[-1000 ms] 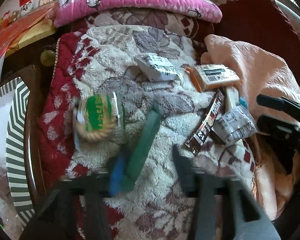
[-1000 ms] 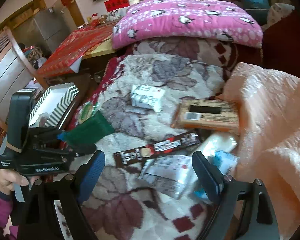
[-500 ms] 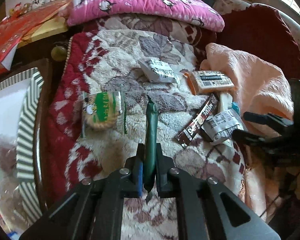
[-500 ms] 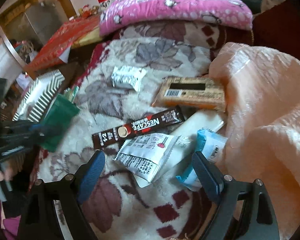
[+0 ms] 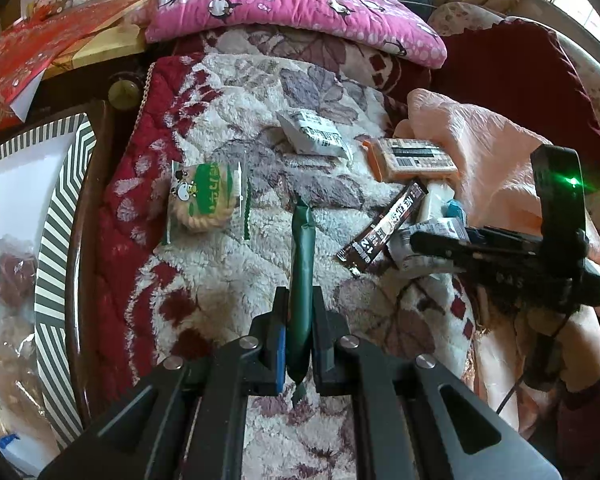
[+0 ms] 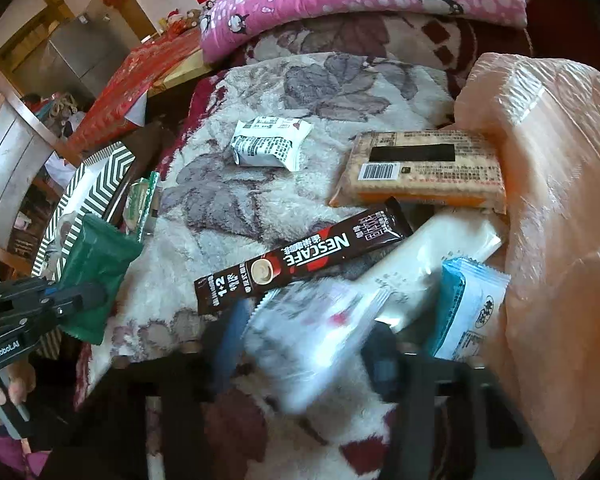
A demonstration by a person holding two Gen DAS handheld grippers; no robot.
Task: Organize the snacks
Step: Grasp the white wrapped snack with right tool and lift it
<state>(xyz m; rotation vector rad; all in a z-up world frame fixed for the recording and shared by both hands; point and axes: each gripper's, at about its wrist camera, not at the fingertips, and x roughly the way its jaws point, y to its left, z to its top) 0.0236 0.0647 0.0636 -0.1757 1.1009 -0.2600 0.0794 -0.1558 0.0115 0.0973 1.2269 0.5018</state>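
Left gripper [image 5: 300, 338] is clamped on a green packet [image 5: 302, 276], gripped near its lower end and held edge-on above the fleece blanket [image 5: 228, 280]. Right gripper [image 6: 306, 344] has just been closing, with a white packet [image 6: 320, 340] between its jaws; motion blur there is heavy, so whether the pads already press on the wrapper cannot be told. Judgement for the step in hand: finish the right-hand close squarely on the white packet alone, keeping clear of the coffee stick [image 6: 300, 258] lying just beyond it and the blue packet [image 6: 466, 308] beside it, then lift straight up so neighbours are not dragged. The green packet likely belongs in the striped box [image 5: 56, 240] at the blanket's left edge; carry it over the rim before letting go. Other snacks lie loose on the blanket: a round biscuit pack [image 5: 206, 198], a small white pouch [image 6: 270, 144], a flat cracker pack [image 6: 420, 168]. Hard to make out: the box contents are cut off at the frame edge, a pale wrapper [image 6: 440, 248] is half buried under the pile, and the right fingers are smeared.
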